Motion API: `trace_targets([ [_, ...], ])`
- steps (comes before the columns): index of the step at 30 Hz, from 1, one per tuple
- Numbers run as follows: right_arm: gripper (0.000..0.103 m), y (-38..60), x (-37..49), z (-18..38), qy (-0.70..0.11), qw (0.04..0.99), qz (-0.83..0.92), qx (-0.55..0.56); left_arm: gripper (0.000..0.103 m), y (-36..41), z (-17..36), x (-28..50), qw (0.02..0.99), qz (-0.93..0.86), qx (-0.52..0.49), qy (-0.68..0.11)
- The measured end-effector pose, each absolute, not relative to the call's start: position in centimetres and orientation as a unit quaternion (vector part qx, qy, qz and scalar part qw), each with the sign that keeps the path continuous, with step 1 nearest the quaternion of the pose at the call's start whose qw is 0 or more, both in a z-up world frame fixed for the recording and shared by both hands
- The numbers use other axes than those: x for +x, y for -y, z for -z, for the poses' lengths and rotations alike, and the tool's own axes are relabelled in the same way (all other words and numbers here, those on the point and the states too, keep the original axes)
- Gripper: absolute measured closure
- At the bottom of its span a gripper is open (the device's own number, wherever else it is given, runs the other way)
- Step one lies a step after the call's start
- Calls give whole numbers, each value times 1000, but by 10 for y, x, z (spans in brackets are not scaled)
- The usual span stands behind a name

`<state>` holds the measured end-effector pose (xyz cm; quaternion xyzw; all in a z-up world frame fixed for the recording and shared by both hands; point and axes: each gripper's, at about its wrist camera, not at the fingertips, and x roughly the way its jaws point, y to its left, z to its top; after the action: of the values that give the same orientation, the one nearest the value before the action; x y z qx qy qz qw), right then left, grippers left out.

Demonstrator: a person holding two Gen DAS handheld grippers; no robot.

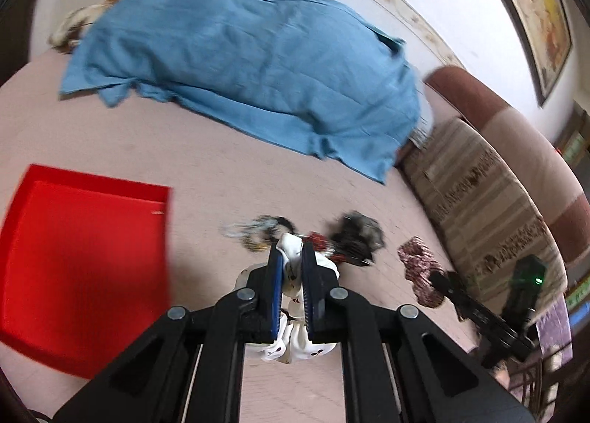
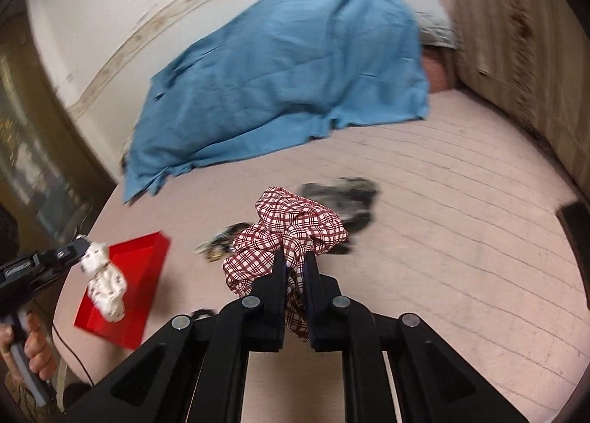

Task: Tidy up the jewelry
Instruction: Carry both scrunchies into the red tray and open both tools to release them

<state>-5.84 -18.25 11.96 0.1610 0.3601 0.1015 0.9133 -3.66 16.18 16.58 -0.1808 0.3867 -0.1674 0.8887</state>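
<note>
My left gripper (image 1: 292, 251) is shut on a white patterned scrunchie (image 1: 291, 275) and holds it above the bed; it also shows in the right wrist view (image 2: 105, 281), hanging over the red tray (image 2: 147, 257). My right gripper (image 2: 295, 261) is shut on a red-and-white checked scrunchie (image 2: 295, 227), seen from the left wrist view too (image 1: 418, 264). A black-grey scrunchie (image 1: 359, 233) and a small heap of bracelets and beads (image 1: 258, 233) lie on the pink bedspread ahead. The red tray (image 1: 84, 250) sits to the left, with nothing showing in it.
A large blue cloth (image 1: 239, 65) covers the far part of the bed. A striped brown headboard cushion (image 1: 490, 187) runs along the right. A white wall (image 2: 110, 10) stands behind the bed. A dark object (image 2: 575, 224) lies at the right edge.
</note>
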Motion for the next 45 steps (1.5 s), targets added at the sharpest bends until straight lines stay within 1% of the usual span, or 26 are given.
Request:
trace_targets([
  [5, 94, 119, -44, -127, -376, 904, -156, 126, 94, -216, -156, -36, 904, 95, -180, -377],
  [14, 94, 0, -10, -127, -402, 882, -233, 79, 94, -314, -125, -2, 899, 0, -222, -376],
  [20, 93, -76, 16, -118, -415, 867, -273, 41, 94, -347, -111, 24, 899, -38, -223, -374],
  [25, 93, -130, 43, -95, -433, 855, -285, 6, 94, -366, -98, 40, 898, -53, -223, -375],
  [33, 92, -174, 66, -62, -459, 841, -286, -29, 93, -387, -80, 51, 889, -56, -251, -378],
  [35, 92, -179, 71, -58, -462, 839, -287, -30, 91, -390, -80, 51, 889, -57, -255, -375],
  [37, 92, -183, 74, -56, -460, 840, -287, -32, 77, -392, -81, 50, 891, -58, -259, -369],
  [38, 91, -185, 74, -57, -460, 840, -287, -32, 73, -393, -83, 50, 892, -59, -260, -365],
  [40, 84, -186, 75, -58, -459, 839, -289, -30, 59, -393, -87, 46, 896, -59, -262, -353],
  [41, 72, -187, 76, -58, -458, 840, -289, -30, 56, -393, -89, 44, 899, -57, -263, -346],
  [42, 57, -187, 77, -59, -457, 840, -290, -28, 52, -393, -91, 43, 901, -54, -263, -341],
  [44, 43, -184, 75, -63, -450, 845, -287, -24, 48, -390, -96, 38, 907, -49, -259, -329],
  [45, 42, -180, 74, -66, -447, 848, -285, -21, 47, -389, -98, 36, 910, -49, -255, -325],
])
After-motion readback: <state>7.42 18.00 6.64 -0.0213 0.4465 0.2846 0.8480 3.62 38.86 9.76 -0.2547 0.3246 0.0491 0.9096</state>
